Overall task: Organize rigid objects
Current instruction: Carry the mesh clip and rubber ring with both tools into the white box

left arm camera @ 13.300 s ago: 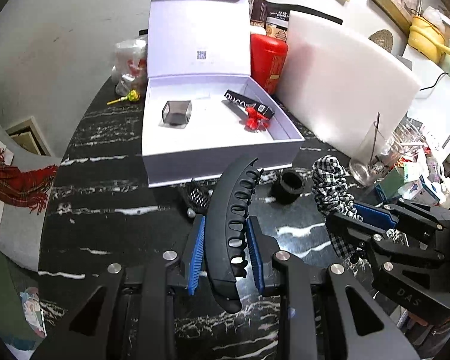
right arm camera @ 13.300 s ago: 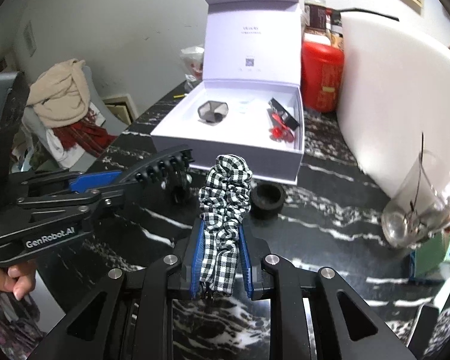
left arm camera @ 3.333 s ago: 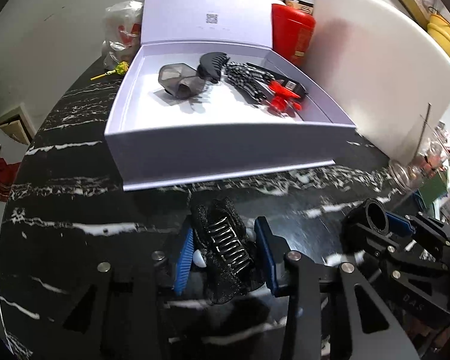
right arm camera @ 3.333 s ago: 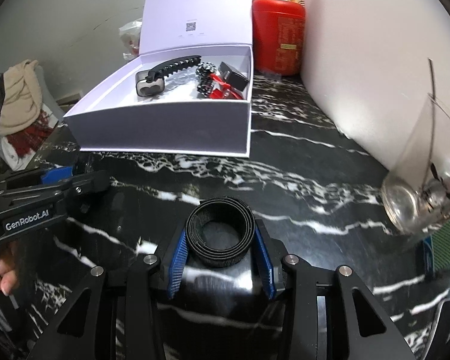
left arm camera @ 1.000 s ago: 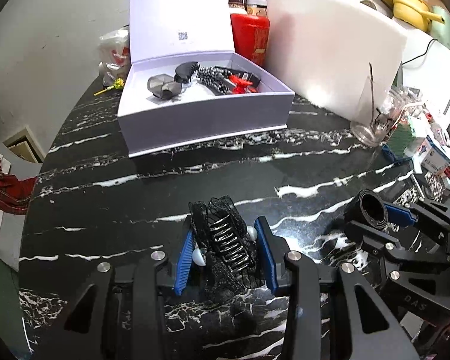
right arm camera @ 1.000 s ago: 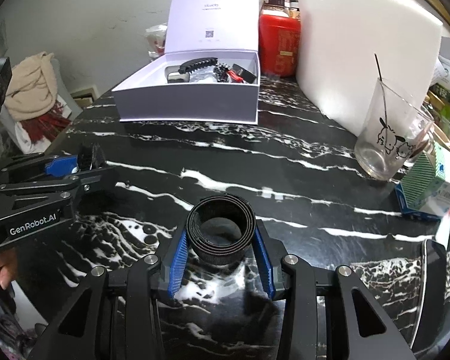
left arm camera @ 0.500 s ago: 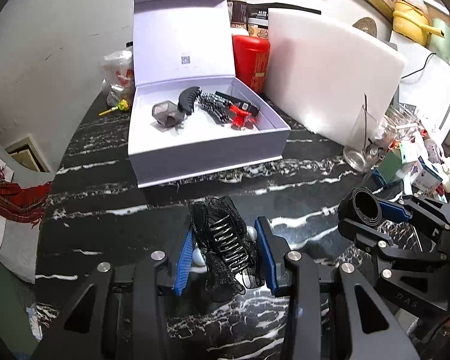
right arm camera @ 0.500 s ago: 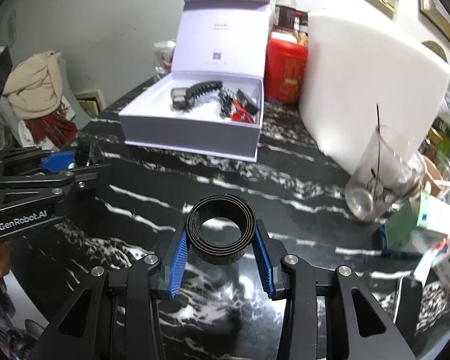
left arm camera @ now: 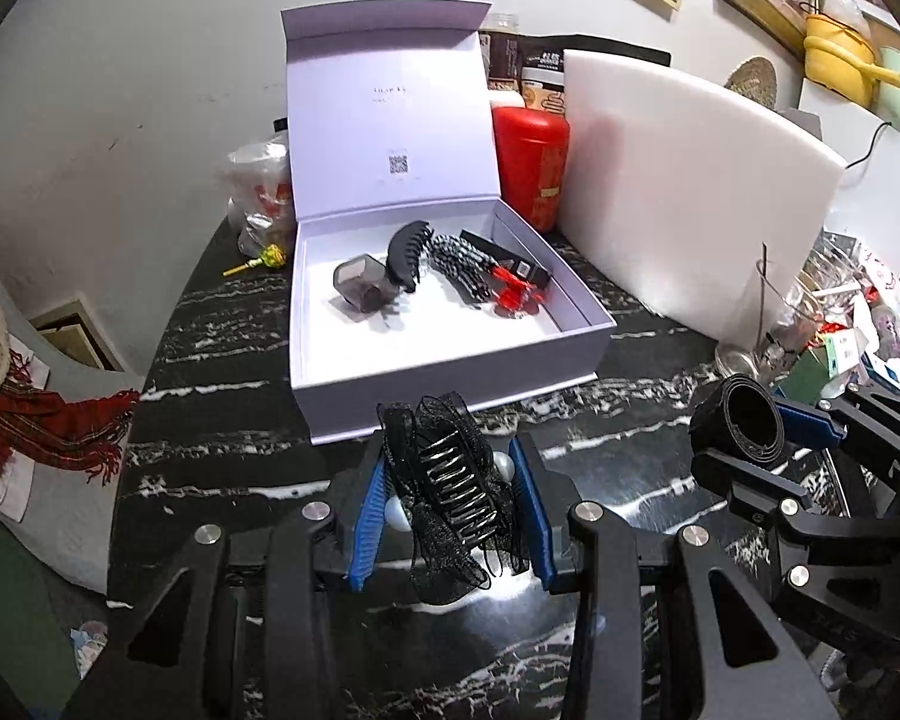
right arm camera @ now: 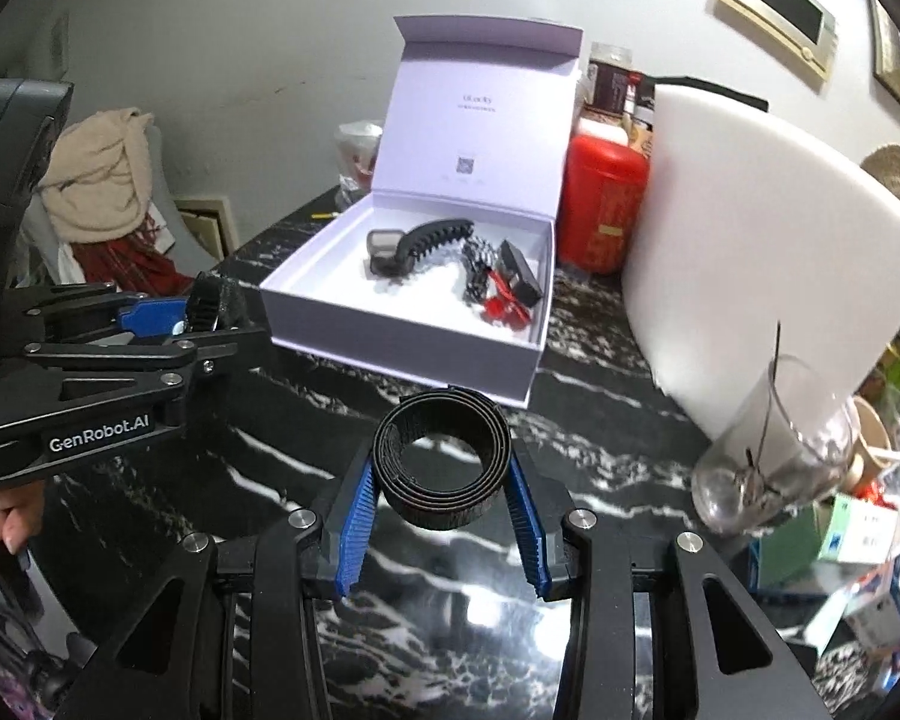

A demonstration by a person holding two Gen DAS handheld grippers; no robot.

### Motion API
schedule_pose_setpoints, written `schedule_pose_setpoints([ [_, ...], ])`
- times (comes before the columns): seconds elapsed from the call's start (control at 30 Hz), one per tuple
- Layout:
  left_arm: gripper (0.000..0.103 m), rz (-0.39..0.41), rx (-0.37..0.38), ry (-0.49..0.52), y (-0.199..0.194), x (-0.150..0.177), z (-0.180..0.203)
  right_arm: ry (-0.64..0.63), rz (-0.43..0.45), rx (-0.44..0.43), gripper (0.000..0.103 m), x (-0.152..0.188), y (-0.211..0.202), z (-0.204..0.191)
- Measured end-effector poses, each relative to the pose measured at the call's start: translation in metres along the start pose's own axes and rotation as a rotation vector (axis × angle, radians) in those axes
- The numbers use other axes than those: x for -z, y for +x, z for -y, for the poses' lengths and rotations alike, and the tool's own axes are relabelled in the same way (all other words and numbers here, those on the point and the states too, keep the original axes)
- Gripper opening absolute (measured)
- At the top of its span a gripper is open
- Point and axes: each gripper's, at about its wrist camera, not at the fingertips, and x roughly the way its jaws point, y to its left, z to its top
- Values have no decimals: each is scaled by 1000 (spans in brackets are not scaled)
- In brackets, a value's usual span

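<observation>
left wrist view: the left gripper (left arm camera: 450, 498) is closed on a black mesh hair clip (left arm camera: 450, 489) with metal teeth and pearl beads, pinched between its blue pads above the black marble table (left arm camera: 222, 468). the open white box (left arm camera: 450, 354) stands just ahead, lid up, and already holds a grey cube, a long black claw clip (left arm camera: 407, 253), a checked scrunchie (left arm camera: 459, 267) and red bits along its far half. the near half of the box floor looks bare, so that seems the place to aim for. to do it well, carry the clip over the front wall with room to spare for the hanging mesh, lower it onto the bare floor, then part the pads.

right wrist view: the right gripper (right arm camera: 441, 474) is clamped on a rolled black strap (right arm camera: 441, 456), coil axis upright, held above the table short of the box's near corner. the drinking glass (right arm camera: 774, 450) stands close on the right, so swing inward, away from it. i judge it best to go in one gripper after the other, so the two do not crowd over the box.
</observation>
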Motion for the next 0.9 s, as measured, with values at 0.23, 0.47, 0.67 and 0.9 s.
schedule_pose_setpoints([
  [0.23,39,19,-11,2,2,-19,-5,-4,28,-14,41,-21,5,6],
  [0.47,39,38,-11,17,5,-38,-4,-15,55,-24,41,-41,10,14],
  [0.67,39,59,-14,30,9,-54,-4,-32,77,-28,41,-58,16,18],
  [0.9,39,69,-19,37,18,-72,-8,-32,92,-31,41,-76,25,26],
])
